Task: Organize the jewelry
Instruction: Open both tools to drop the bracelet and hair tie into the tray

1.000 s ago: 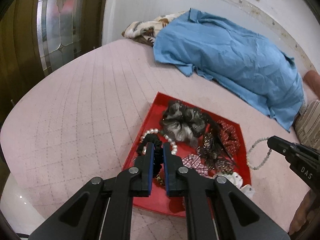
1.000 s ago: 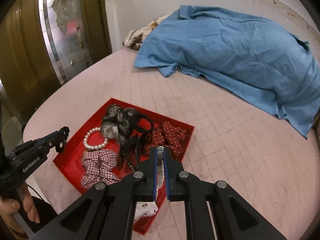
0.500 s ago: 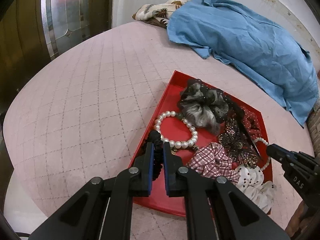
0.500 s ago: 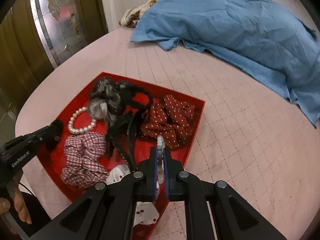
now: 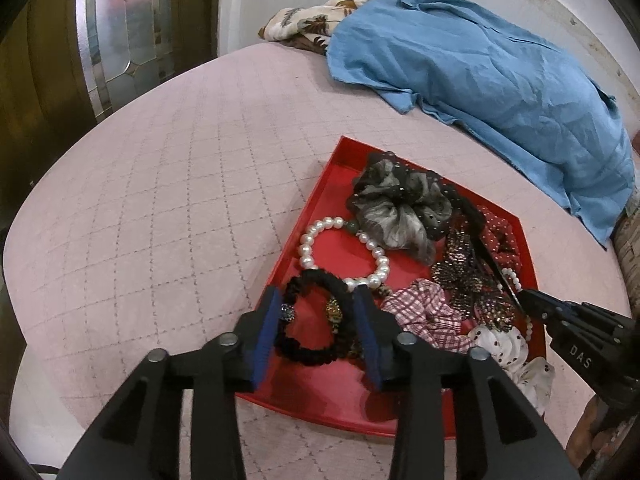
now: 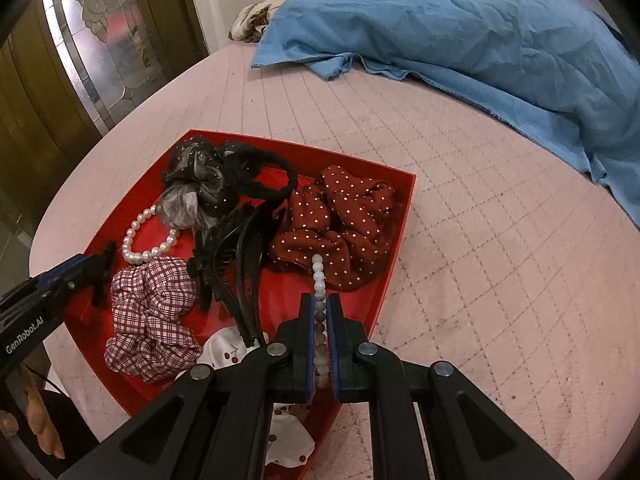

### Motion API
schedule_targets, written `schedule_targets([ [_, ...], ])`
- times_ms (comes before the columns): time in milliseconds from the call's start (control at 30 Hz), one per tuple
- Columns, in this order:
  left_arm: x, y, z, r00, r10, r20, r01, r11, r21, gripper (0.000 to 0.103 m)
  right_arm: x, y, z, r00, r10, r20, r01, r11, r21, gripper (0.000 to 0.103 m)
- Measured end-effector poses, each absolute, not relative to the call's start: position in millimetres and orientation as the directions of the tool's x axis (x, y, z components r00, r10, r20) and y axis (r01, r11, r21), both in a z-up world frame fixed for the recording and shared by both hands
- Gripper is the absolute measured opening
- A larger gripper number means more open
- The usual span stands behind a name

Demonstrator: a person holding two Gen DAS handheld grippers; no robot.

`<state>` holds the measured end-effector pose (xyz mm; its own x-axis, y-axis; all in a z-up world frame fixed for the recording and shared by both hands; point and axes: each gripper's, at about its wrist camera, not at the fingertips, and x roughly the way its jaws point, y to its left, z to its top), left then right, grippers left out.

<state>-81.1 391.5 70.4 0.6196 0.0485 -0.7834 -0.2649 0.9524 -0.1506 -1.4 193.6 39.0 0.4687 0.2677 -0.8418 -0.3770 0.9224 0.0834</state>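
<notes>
A red tray (image 5: 316, 184) on the pink quilted bed holds several hair ties and a white pearl bracelet (image 5: 320, 226). My left gripper (image 5: 316, 312) is at the tray's near left corner with its jaws opening. A black beaded hair tie (image 5: 316, 280) lies loose in the tray between the pads. My right gripper (image 6: 319, 300) is shut on a string of pale grey beads (image 6: 318, 268), low over the tray's (image 6: 404, 216) near right part, beside the red dotted scrunchie (image 6: 336, 220). The right gripper (image 5: 528, 298) also shows in the left wrist view.
In the tray lie a grey-black scrunchie (image 5: 400, 208), a plaid scrunchie (image 6: 152, 320), a black hair claw (image 6: 236, 264) and a white dotted scrunchie (image 5: 516, 356). A blue cloth (image 5: 480, 72) covers the far bed. A glass-panelled door (image 5: 112, 32) stands left of the bed's edge.
The left jaws, shut on the black hair tie before, have parted and the tie now lies in the tray. The right gripper has sunk toward the tray with its beads.
</notes>
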Motion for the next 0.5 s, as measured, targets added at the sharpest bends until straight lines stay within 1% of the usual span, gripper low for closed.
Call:
schedule_targets([
  [67,-84,388,74,0.641,0.047,-0.766,-0.251,0.956,-0.152,0.054,-2,192,40,0.471,0.273,-0.839,-0.375,0.923,0.09,0.007],
  [133,-87,386,78,0.662,0.053,-0.748,-0.246,0.957,-0.15,0.062,-3,191,42,0.474,0.281,-0.835,-0.373,0.923,0.099,0.007],
  [167,-88,386,80,0.669,0.056,-0.741,-0.245,0.958,-0.149,0.063,-4,190,43,0.475,0.284,-0.833,-0.372,0.923,0.102,0.008],
  [233,-89,385,82,0.679,0.053,-0.732,-0.24,0.959,-0.153,0.063,-5,188,45,0.479,0.29,-0.828,-0.367,0.924,0.111,0.012],
  [300,-90,385,83,0.682,0.05,-0.729,-0.237,0.959,-0.156,0.064,-8,186,47,0.484,0.295,-0.824,-0.362,0.925,0.118,0.024],
  [367,-91,385,84,0.681,0.057,-0.73,-0.241,0.959,-0.15,0.065,-9,185,50,0.491,0.298,-0.819,-0.359,0.925,0.122,0.027],
  [500,-93,385,85,0.684,0.067,-0.727,-0.244,0.959,-0.142,0.066,-12,184,55,0.498,0.305,-0.812,-0.355,0.926,0.13,0.028],
])
